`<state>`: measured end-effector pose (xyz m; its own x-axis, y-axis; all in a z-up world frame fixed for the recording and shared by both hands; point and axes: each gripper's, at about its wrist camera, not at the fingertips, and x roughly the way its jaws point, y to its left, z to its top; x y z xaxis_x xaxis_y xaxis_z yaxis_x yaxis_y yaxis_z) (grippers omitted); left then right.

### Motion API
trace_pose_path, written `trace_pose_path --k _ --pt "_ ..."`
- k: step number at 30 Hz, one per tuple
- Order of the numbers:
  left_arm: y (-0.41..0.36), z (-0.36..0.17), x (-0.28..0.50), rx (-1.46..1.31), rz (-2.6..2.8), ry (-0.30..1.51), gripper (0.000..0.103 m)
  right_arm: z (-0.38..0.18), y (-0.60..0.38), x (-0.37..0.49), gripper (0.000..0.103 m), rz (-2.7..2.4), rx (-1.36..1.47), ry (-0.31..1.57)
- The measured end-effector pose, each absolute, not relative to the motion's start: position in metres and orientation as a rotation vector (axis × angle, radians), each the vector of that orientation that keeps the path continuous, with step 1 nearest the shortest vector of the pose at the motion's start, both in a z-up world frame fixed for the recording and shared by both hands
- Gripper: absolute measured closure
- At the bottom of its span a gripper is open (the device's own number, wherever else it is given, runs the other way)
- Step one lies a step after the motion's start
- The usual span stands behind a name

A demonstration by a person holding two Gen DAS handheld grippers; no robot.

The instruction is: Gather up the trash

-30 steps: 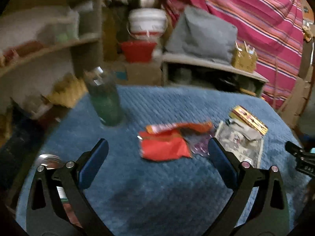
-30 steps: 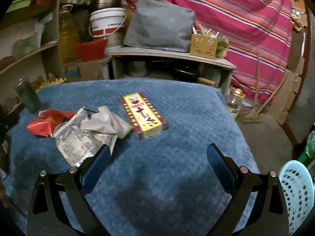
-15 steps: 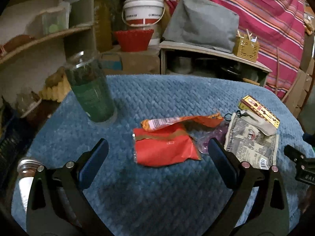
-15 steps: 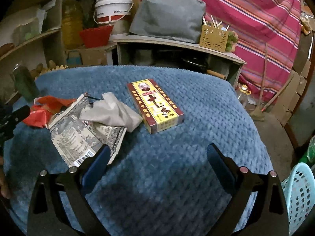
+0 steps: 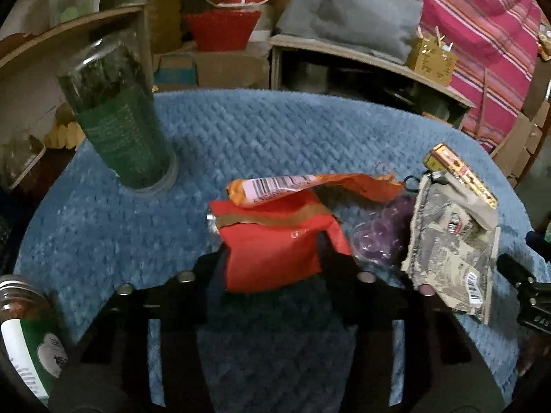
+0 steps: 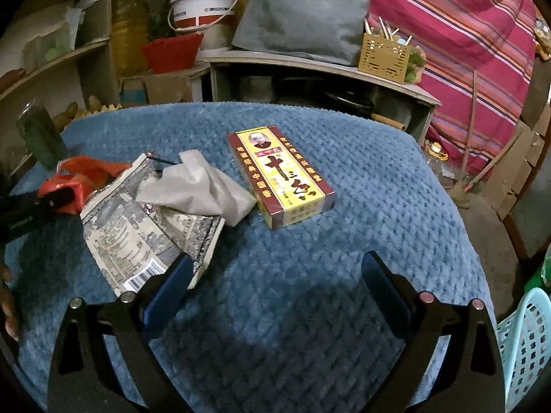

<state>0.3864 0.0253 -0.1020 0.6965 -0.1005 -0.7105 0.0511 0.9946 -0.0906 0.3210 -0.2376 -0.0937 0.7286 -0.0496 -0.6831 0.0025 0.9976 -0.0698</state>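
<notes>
My left gripper (image 5: 272, 258) is shut on a red wrapper (image 5: 275, 241) on the blue cloth (image 5: 275, 130). An orange wrapper (image 5: 310, 186) lies just behind it, a purple wrapper (image 5: 382, 230) to its right, then a grey printed packet (image 5: 451, 241). My right gripper (image 6: 272, 275) is open and empty above the cloth. Its left finger is over the near edge of the grey printed packet (image 6: 137, 237). A crumpled grey tissue (image 6: 199, 189) lies on that packet. A yellow and red box (image 6: 282, 175) lies ahead of it.
A tall green jar (image 5: 120, 124) stands at the cloth's far left and a small jar (image 5: 27, 334) at the near left. A light blue basket (image 6: 520, 347) sits low on the right. Shelves, a white bucket (image 6: 203, 3) and a grey cushion (image 6: 303, 13) stand behind.
My left gripper has moved forward and closed on the red wrapper. My right gripper has moved forward and left, closer to the grey packet, still open.
</notes>
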Motion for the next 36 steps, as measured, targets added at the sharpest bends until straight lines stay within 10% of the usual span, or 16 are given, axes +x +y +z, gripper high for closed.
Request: trace_pose_path --k 10,21,36 --pt "0.028 -0.085 0.353 -0.038 -0.089 0.736 0.097 -0.085 -0.218 0.314 0.007 0.011 -0.082 0.74" --pt "0.065 -0.052 0.304 -0.053 -0.057 0.666 0.102 -0.096 -0.193 0.325 0.01 0.032 -0.06 0.795" --pt "0.069 -0.031 0.289 -0.056 -0.038 0.615 0.102 -0.099 -0.18 0.318 0.077 0.078 -0.09 0.8"
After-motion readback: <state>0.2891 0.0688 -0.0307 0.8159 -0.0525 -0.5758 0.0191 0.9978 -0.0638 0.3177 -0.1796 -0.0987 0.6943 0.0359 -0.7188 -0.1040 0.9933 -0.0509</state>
